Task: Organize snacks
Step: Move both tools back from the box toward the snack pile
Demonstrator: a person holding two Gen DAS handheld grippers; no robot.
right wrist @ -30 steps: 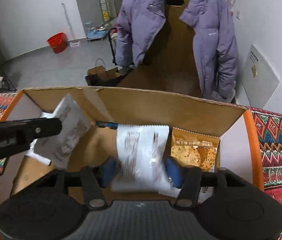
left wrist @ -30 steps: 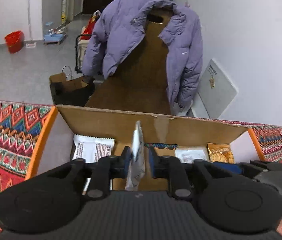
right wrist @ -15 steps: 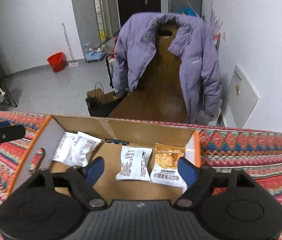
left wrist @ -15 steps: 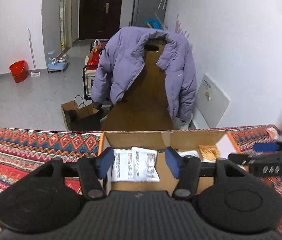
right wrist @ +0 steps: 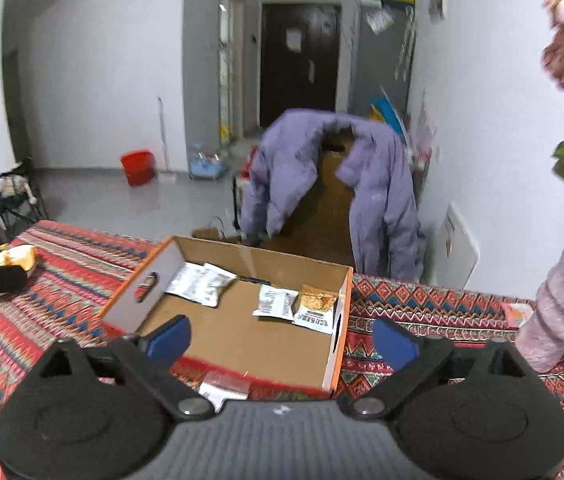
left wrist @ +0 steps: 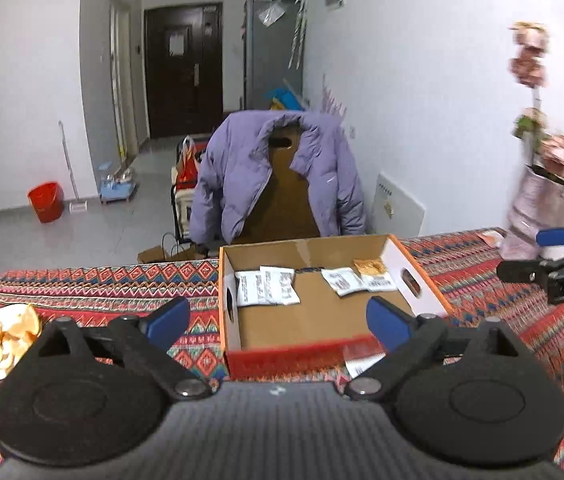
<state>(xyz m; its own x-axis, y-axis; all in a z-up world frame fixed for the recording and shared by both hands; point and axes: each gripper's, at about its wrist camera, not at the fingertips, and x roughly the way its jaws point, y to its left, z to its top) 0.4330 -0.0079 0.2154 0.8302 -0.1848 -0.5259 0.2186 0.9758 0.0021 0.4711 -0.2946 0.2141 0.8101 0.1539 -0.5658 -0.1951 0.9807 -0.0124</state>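
A desk (left wrist: 93, 292) covered with a red patterned cloth fills the lower part of both views. On it stands an open cardboard box (left wrist: 314, 316) with orange edges and white end walls that have handle holes. Behind the desk a purple padded jacket (left wrist: 241, 168) hangs over a brown chair back.

The snacks lie flat on the box floor toward its far wall. Two white snack packets (left wrist: 265, 291) sit side by side, touching, near the left end wall. Toward the right end another white packet (left wrist: 342, 281) lies against an orange-printed cracker packet (left wrist: 372, 274). One more white packet (left wrist: 362, 362) lies outside the box on the cloth, just at its near red edge.

The left tongs (left wrist: 277, 322) hang above the near edge of the box, their blue pads spreading wide, with nothing pinched between them. The right tongs (right wrist: 282, 338) hover over the same near edge further right, likewise spreading apart and holding nothing.

On the left of the desk is a heap of orange peel (left wrist: 1, 336). At the right stands a pale pink vase (left wrist: 530, 216) with pinkish flowers. A red bucket (left wrist: 45, 201) stands on the grey floor beyond.
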